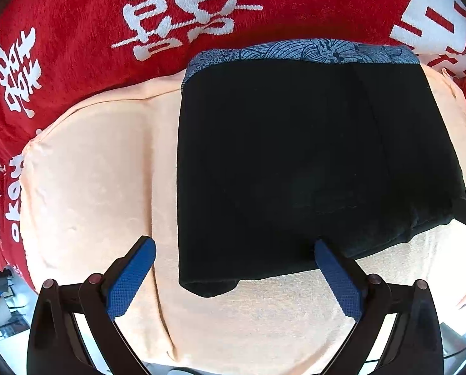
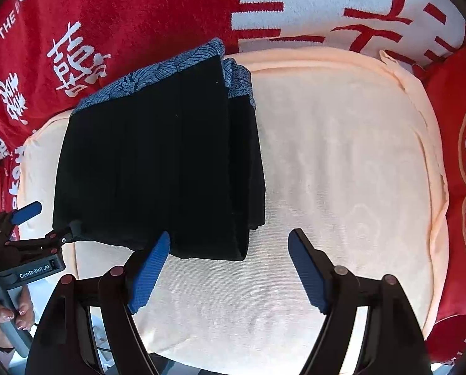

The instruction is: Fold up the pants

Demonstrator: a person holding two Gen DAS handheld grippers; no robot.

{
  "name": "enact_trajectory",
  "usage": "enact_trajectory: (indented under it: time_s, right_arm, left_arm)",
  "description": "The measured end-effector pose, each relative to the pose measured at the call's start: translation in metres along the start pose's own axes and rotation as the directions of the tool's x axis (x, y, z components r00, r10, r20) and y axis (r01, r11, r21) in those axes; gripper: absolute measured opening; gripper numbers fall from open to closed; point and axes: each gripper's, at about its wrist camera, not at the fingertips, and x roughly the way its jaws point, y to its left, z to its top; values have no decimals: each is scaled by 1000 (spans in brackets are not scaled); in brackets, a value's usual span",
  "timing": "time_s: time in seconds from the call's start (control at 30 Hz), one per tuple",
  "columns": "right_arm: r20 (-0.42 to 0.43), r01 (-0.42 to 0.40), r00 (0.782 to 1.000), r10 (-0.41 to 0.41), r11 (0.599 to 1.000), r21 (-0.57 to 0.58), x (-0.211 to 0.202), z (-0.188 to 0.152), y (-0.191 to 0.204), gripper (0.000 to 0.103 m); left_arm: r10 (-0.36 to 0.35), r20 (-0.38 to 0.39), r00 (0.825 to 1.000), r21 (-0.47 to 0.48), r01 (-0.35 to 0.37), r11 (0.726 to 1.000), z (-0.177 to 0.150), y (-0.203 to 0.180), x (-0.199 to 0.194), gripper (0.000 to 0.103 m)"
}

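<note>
While the folded pants [image 1: 295, 162] lie on the peach cushion [image 1: 92, 172], both your grippers stand apart. Left gripper [image 1: 233, 250] straddles the pants' near corner; right gripper [image 2: 230, 243] holds nothing.

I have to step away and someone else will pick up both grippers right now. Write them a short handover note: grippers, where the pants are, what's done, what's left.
Left gripper: open, holding nothing, pointing down over the near left corner of the pants.
Right gripper: open, empty, over the pants' near right corner.
Pants: black, folded into a compact rectangle, blue patterned waistband at the far edge, lying on the peach towel over the red blanket.
Done: folding looks essentially complete; both grippers have let go.
Left: at most tidy the slightly uneven layers on the right edge, then withdraw.
</note>
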Motion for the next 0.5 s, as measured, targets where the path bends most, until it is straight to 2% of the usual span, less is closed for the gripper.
enact_trajectory:
  time_s: [0.5]
  right_arm:
    - [16,19,1000,-18,1000,-20,-2,0,1,81]
  left_arm:
    - [-24,-1,1000,-10,24,1000,-2,2,0,102]
